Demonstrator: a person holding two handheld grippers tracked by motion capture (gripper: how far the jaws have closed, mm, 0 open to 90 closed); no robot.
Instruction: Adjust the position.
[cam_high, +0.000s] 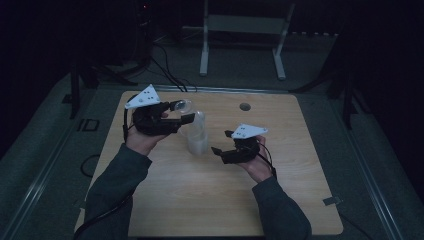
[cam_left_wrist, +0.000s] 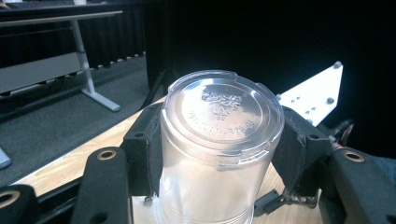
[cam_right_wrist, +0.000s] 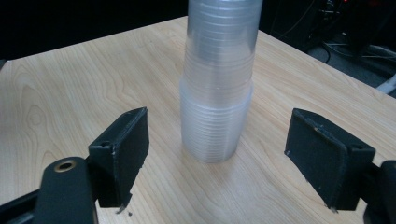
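**Two grippers, one cup lifted, one stack standing**

Two black hand-held grippers work over the pale wooden table (cam_high: 280, 200) in the high view. The left gripper (cam_high: 186, 112) is raised above the table's far-left part and holds a clear plastic cup (cam_high: 183, 105) lying on its side. Just right of it, the stack of clear plastic cups (cam_high: 198, 134) stands upright near the table's middle. The right gripper (cam_high: 223, 142) sits just right of the stack, apart from it, jaws spread wide and pointing toward it. Bare wood lies open toward the near edge and the right edge; a small round hole (cam_high: 244, 106) sits near the far edge.

From the left gripper view, the left gripper (cam_left_wrist: 219, 149) has its jaws pressed against both sides of the clear cup (cam_left_wrist: 219, 154), whose embossed bottom faces the camera. The white plate (cam_left_wrist: 315, 95) of the right gripper shows behind it.

From the right gripper view, the right gripper (cam_right_wrist: 217, 154) stands wide open, the stack (cam_right_wrist: 218, 93) upright beyond and between its jaws, touching neither. Open wood surrounds the stack's base, and the table's edge runs behind it at right.
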